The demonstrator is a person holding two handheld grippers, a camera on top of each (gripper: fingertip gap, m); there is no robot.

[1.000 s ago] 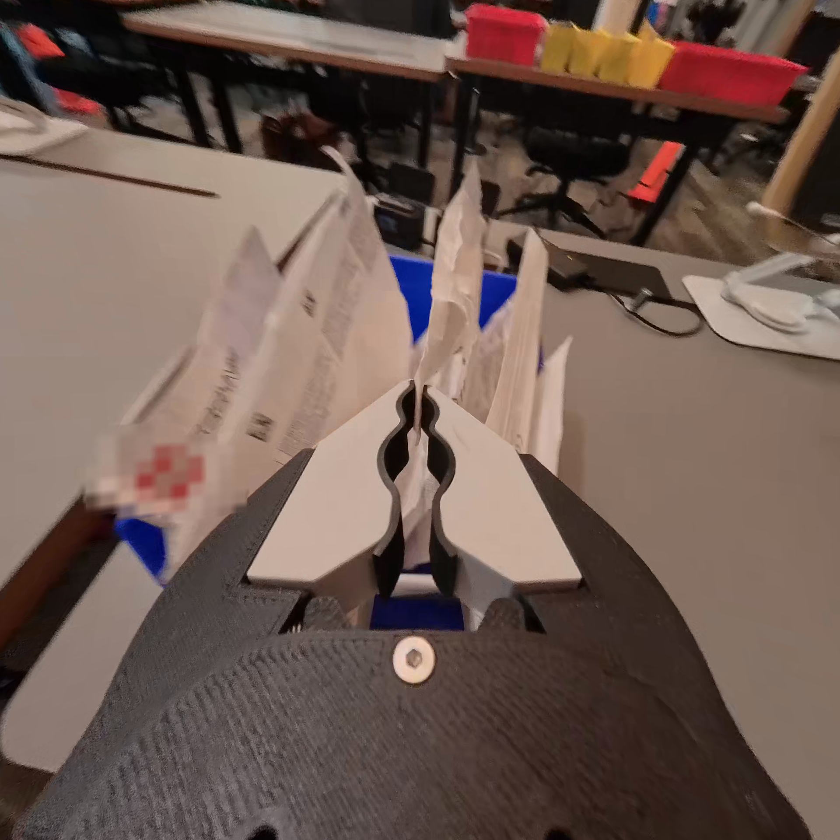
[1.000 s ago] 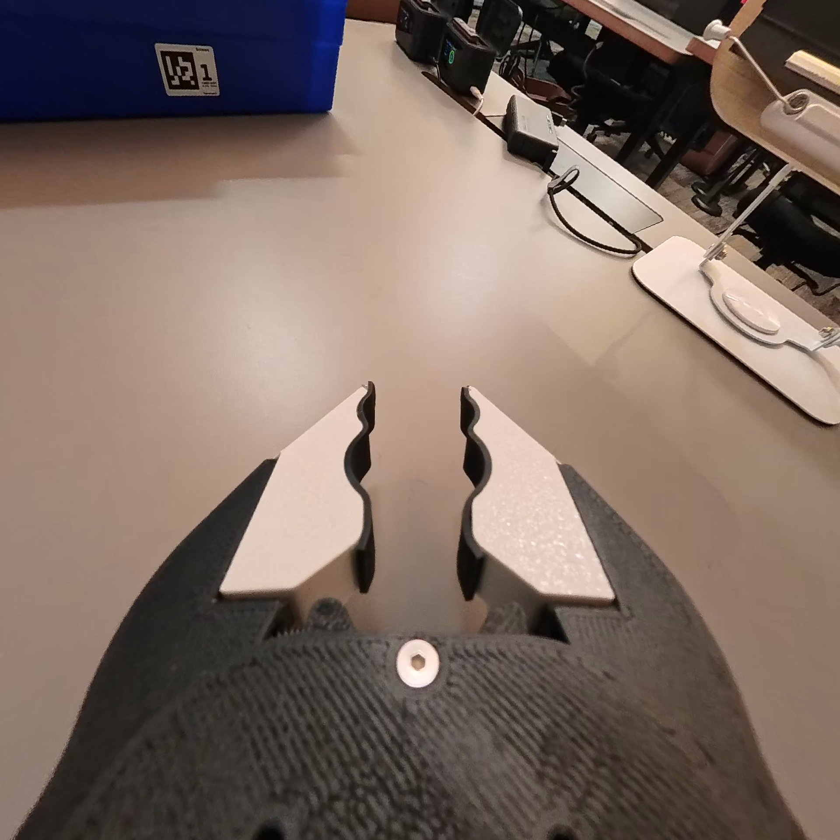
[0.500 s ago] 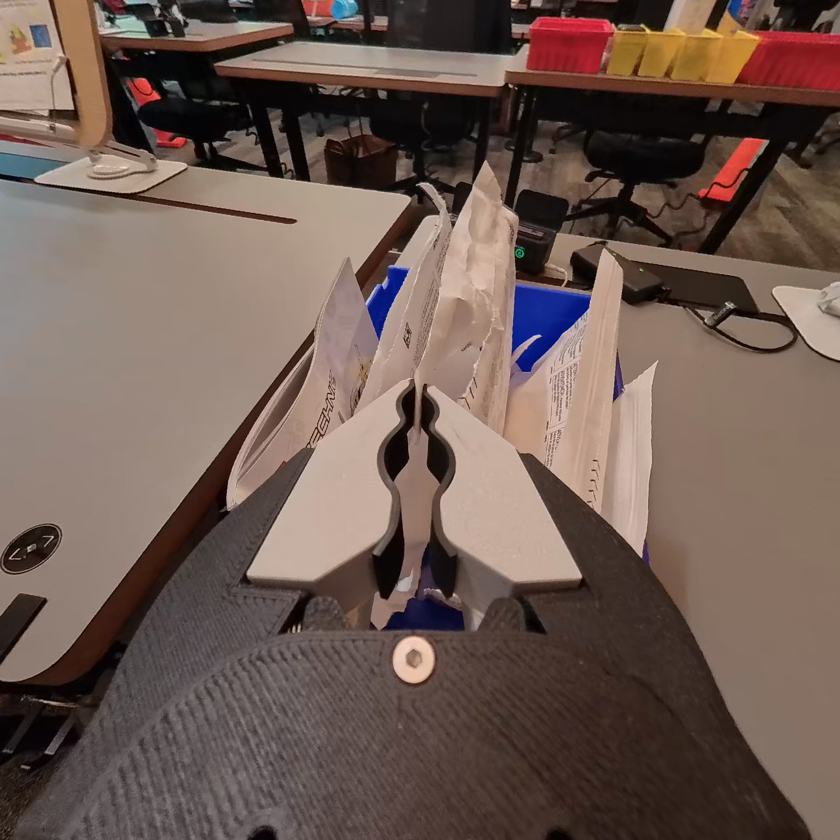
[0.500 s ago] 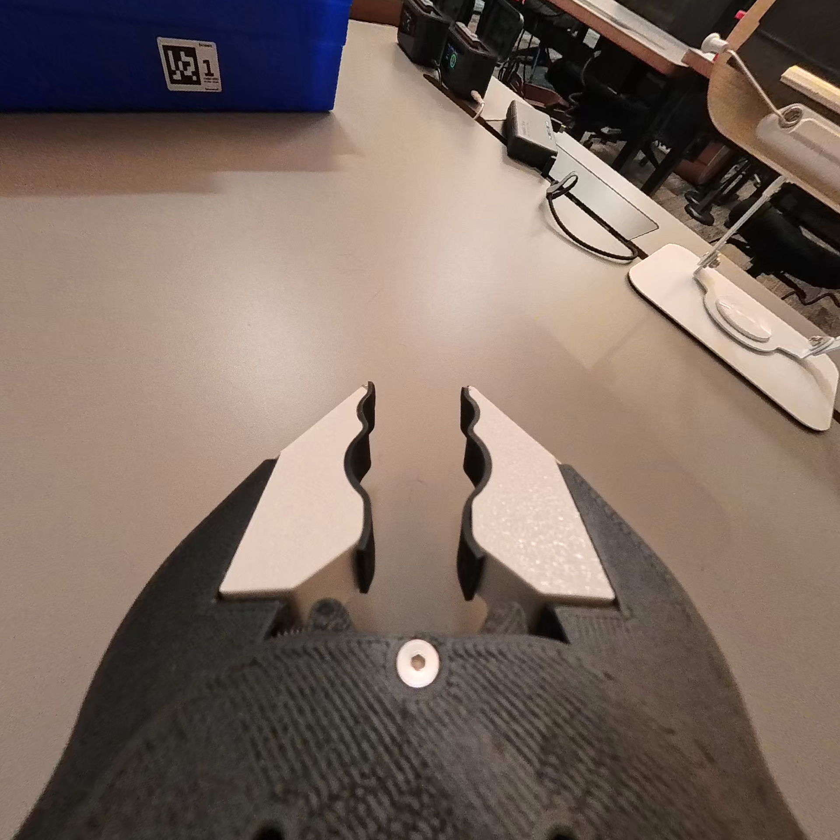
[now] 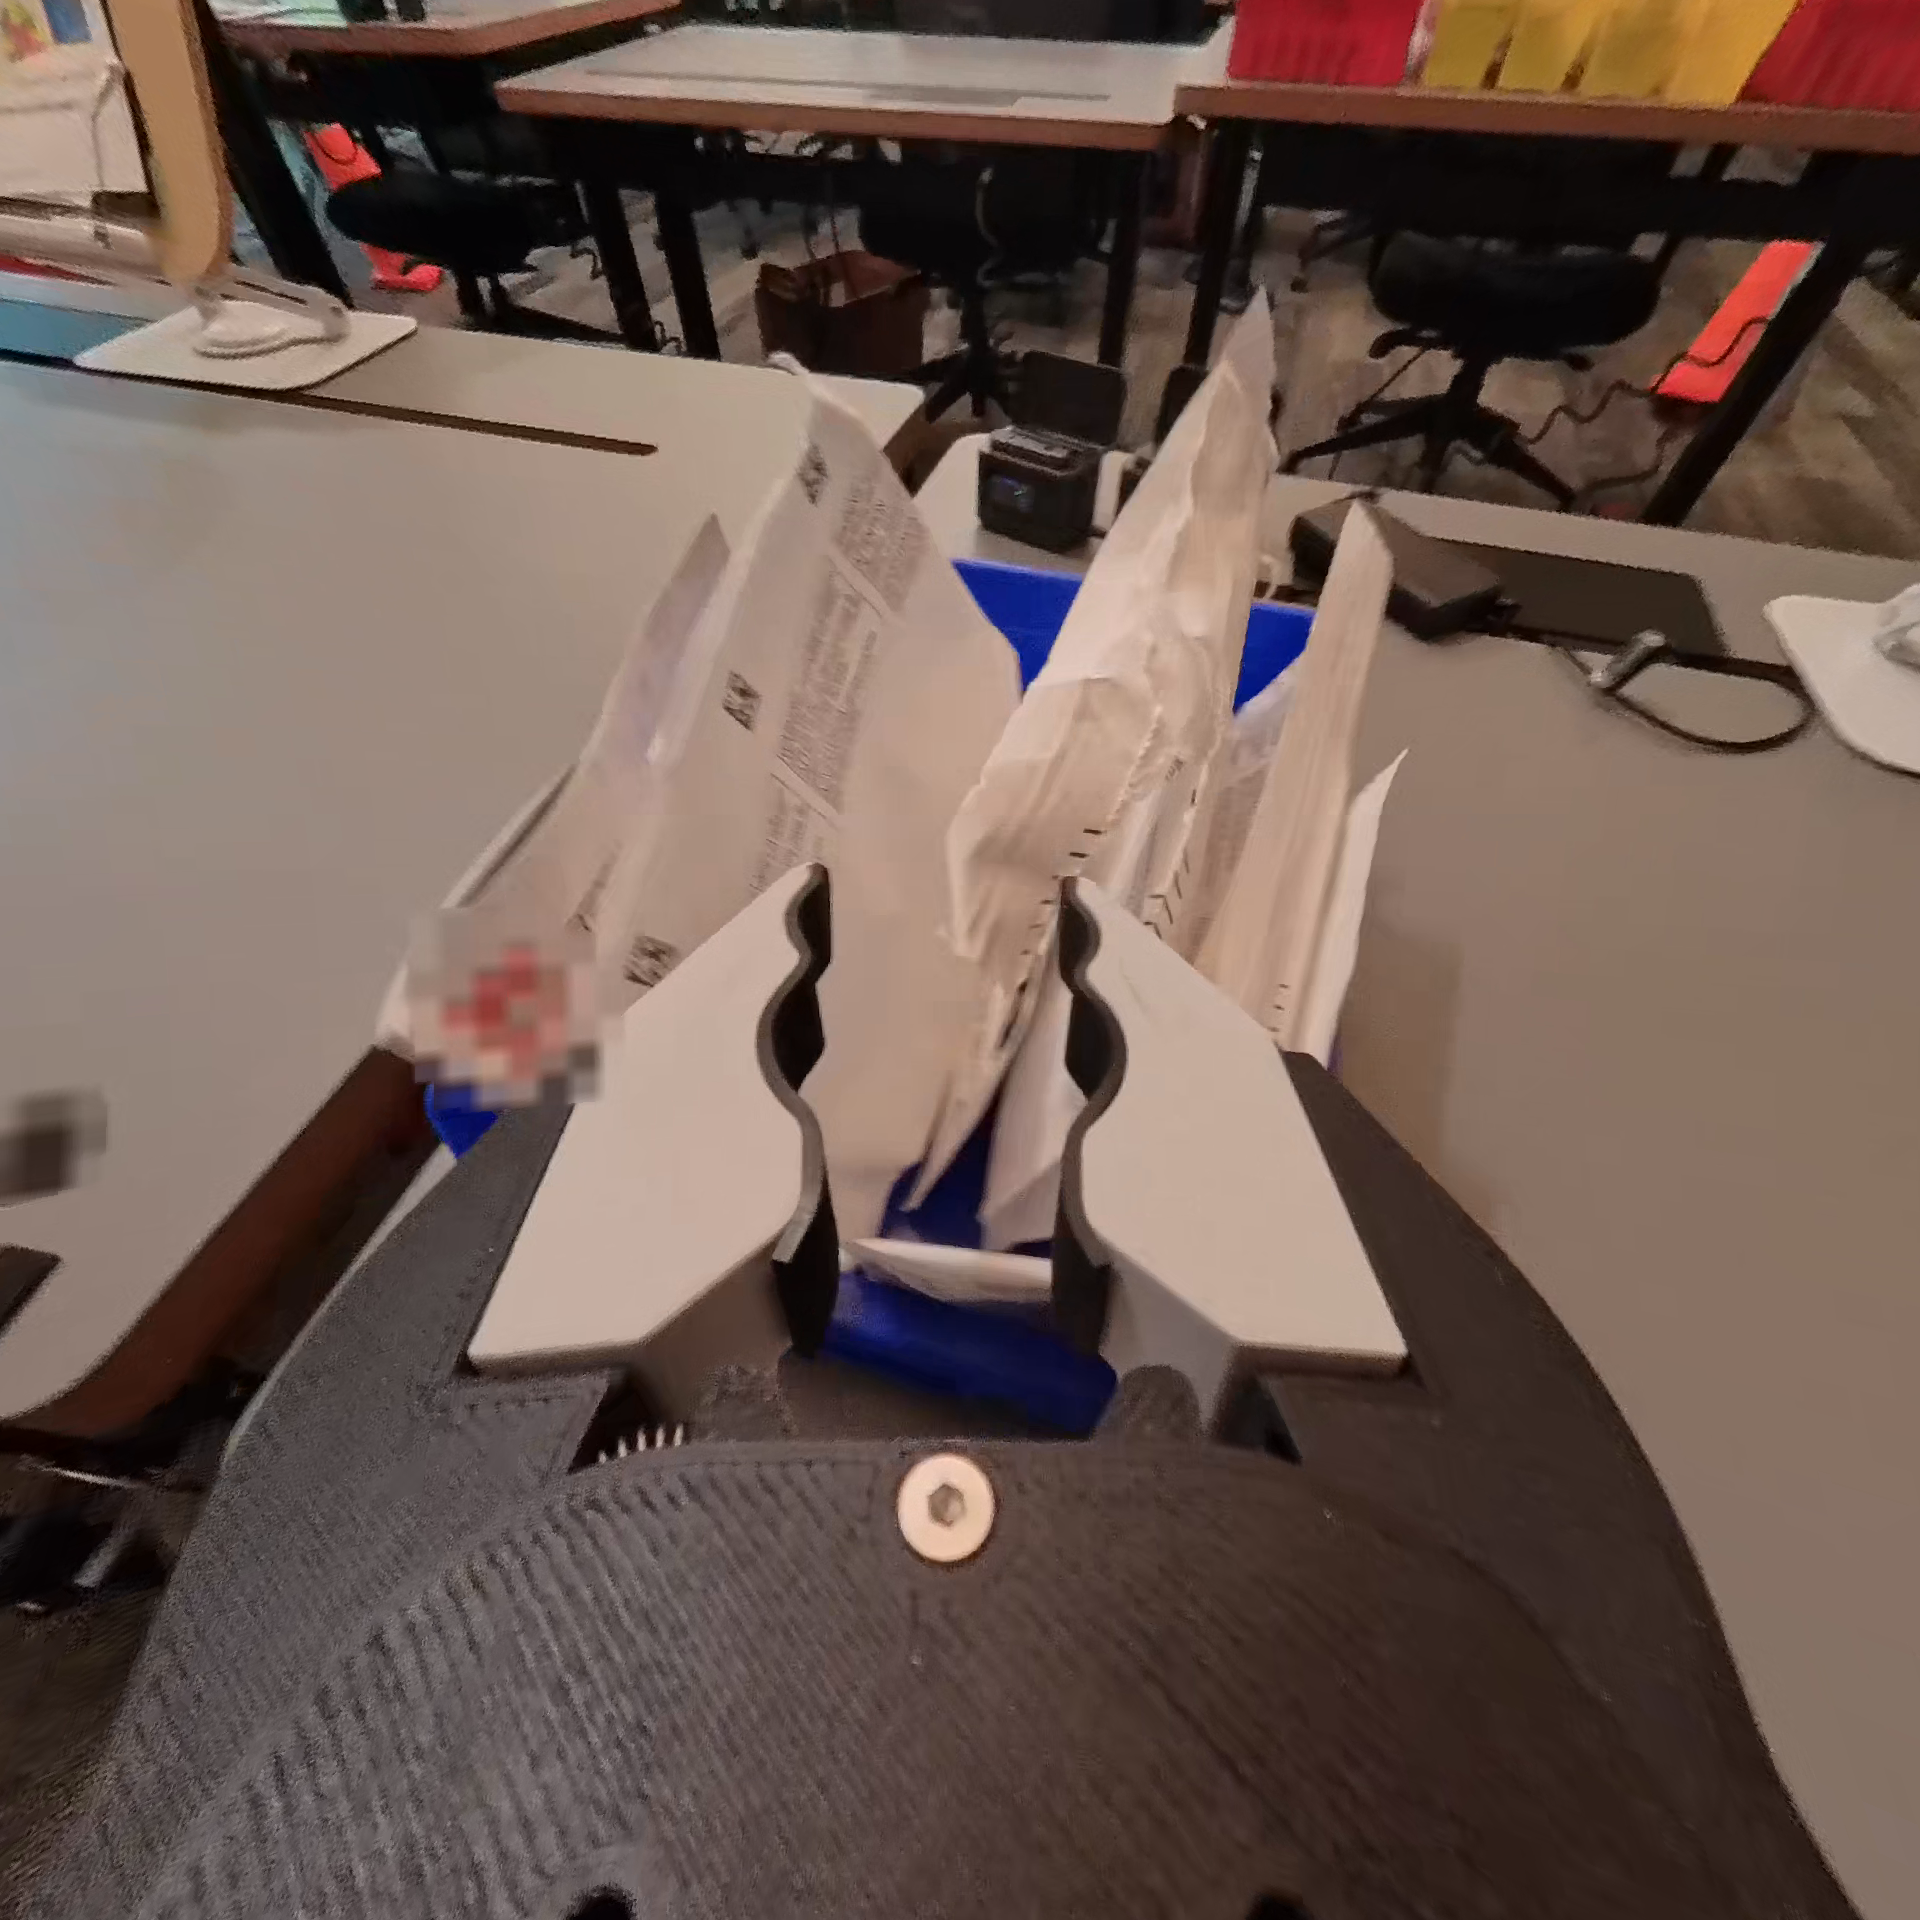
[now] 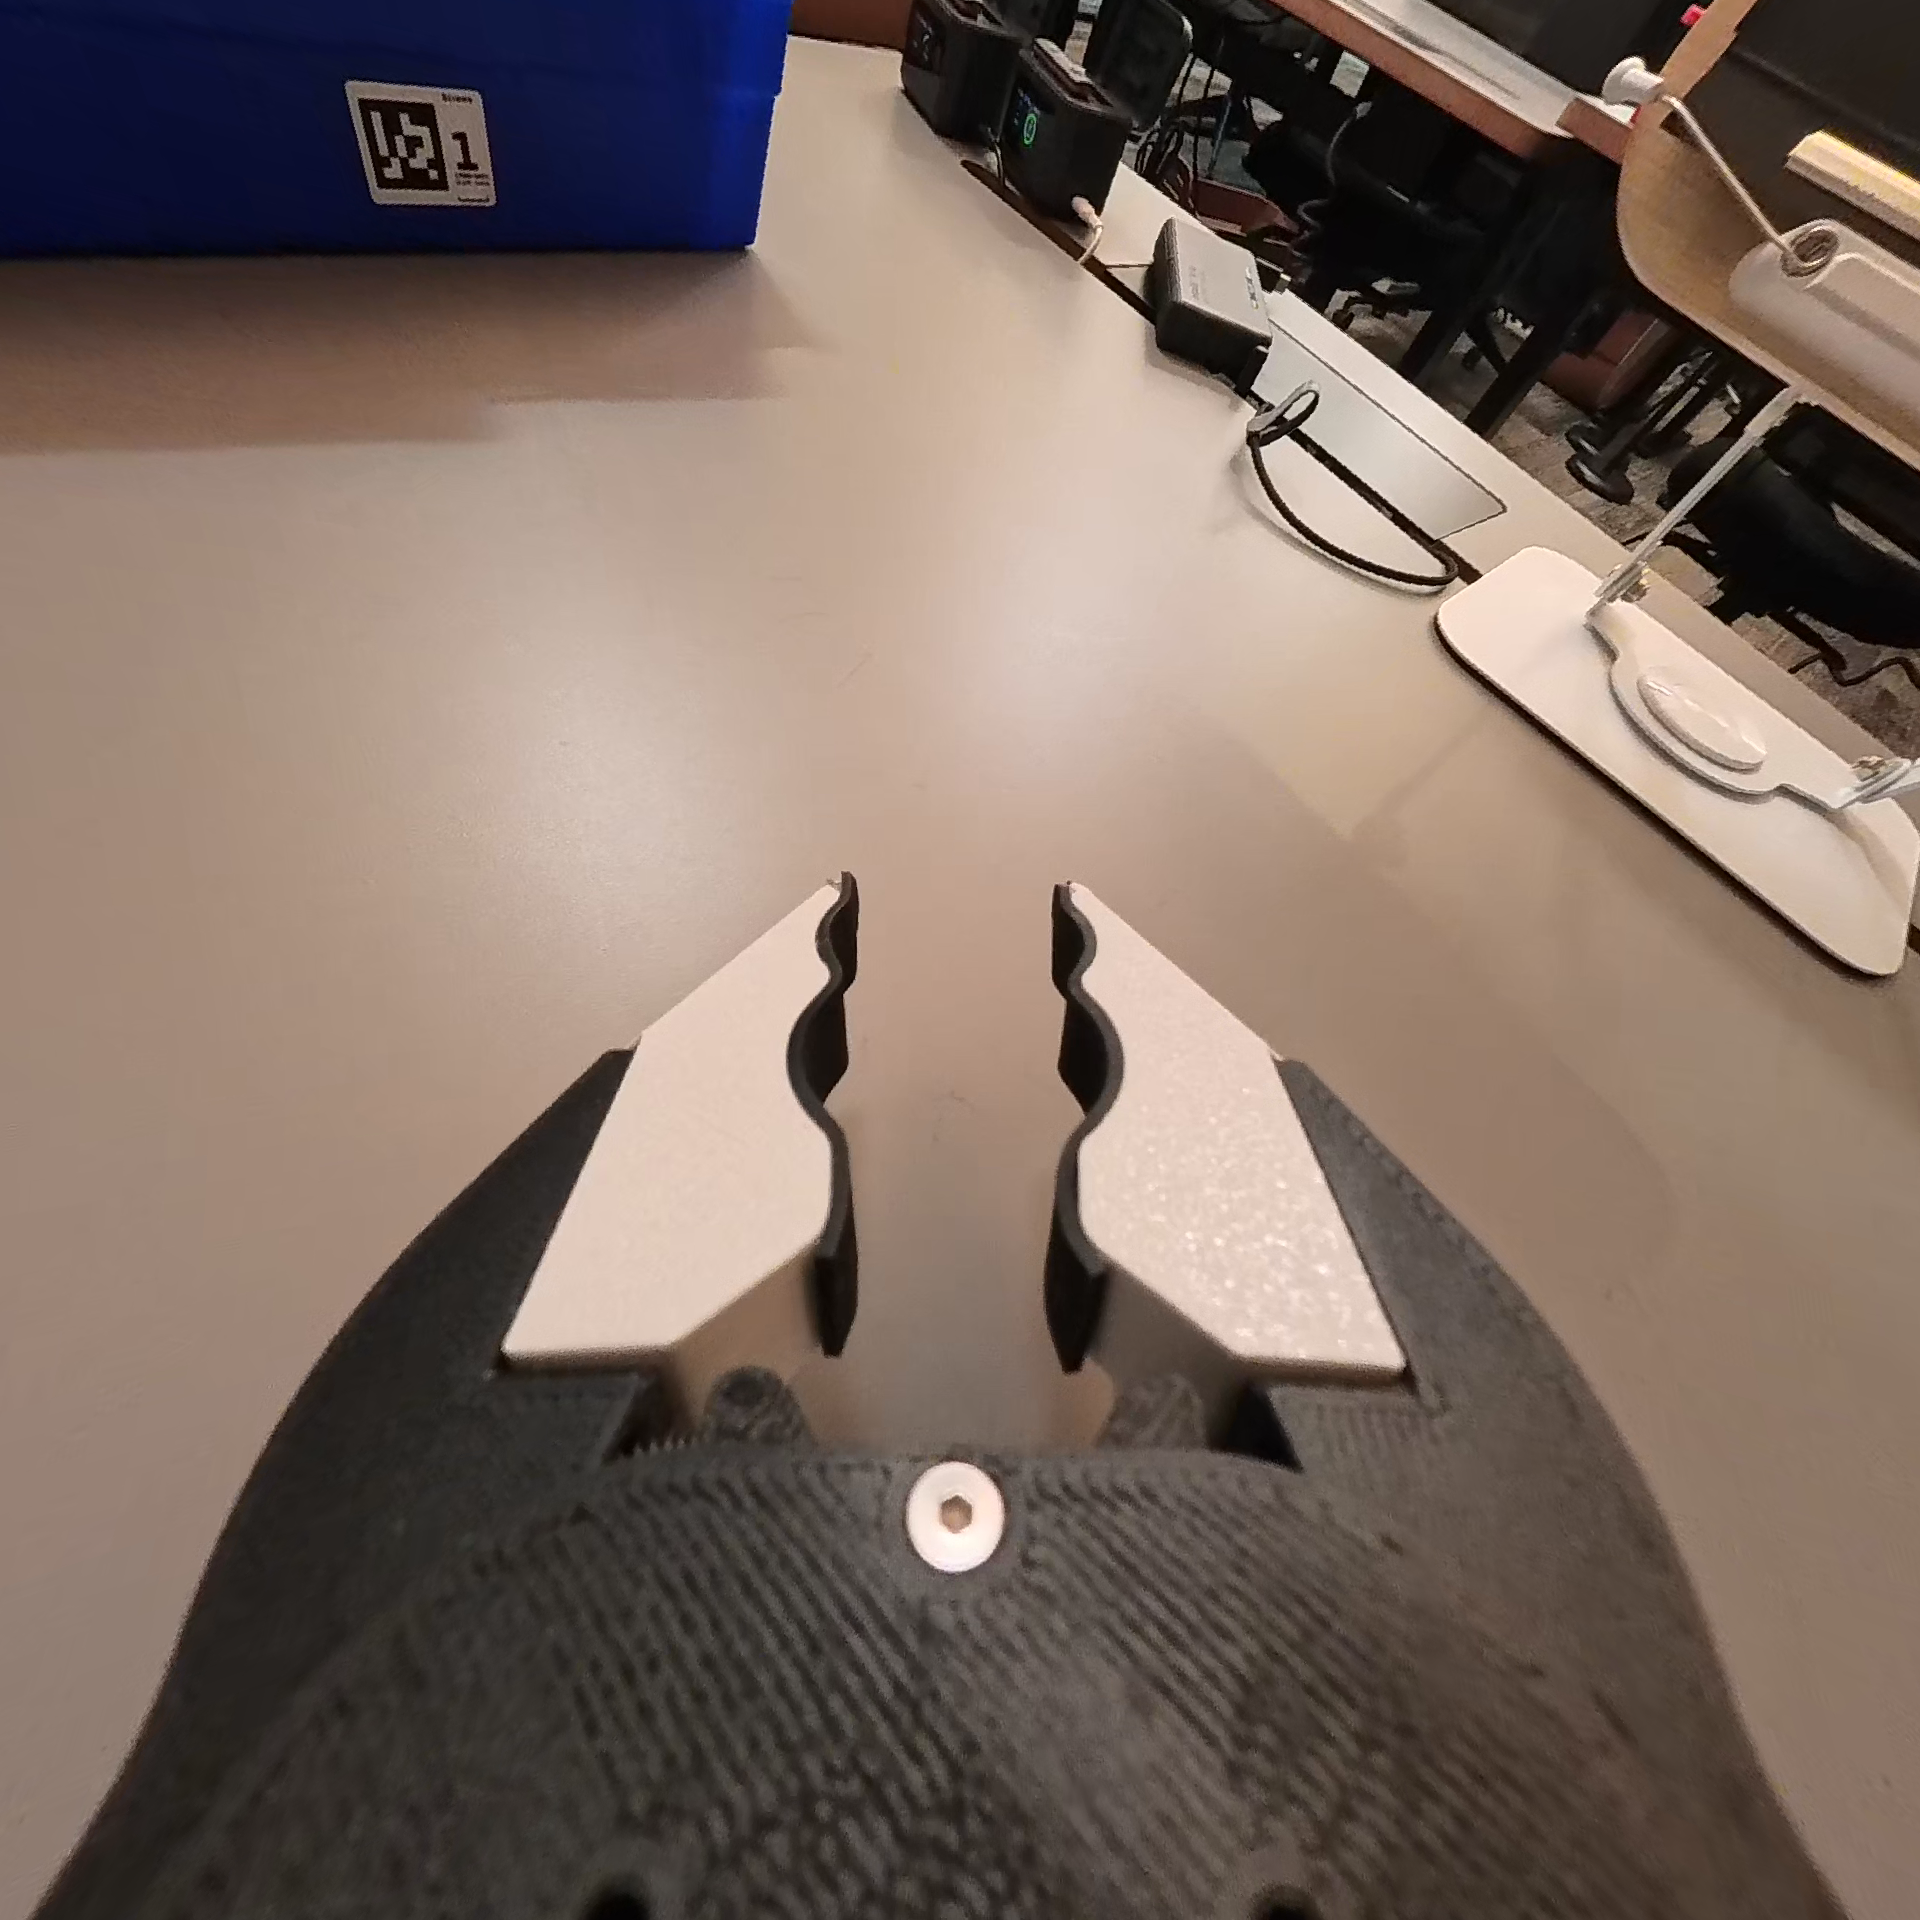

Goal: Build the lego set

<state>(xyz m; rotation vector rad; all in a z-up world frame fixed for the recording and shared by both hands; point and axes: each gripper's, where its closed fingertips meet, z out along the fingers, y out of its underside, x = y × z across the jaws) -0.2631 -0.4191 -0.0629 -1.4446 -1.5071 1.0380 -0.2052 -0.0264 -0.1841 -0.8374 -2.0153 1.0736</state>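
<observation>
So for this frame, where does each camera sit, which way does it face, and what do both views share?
Left wrist view: on the left gripper, facing white paper bags standing in a blue bin; its open fingers show.
Right wrist view: on the right gripper, facing bare table; its open fingers show.
Shared: blue bin, black chargers, white stand base.

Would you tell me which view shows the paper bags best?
The left wrist view: the white paper bags stand in the blue bin, just beyond the open left gripper. The right wrist view shows only the bin's outside wall, no bags.
</observation>
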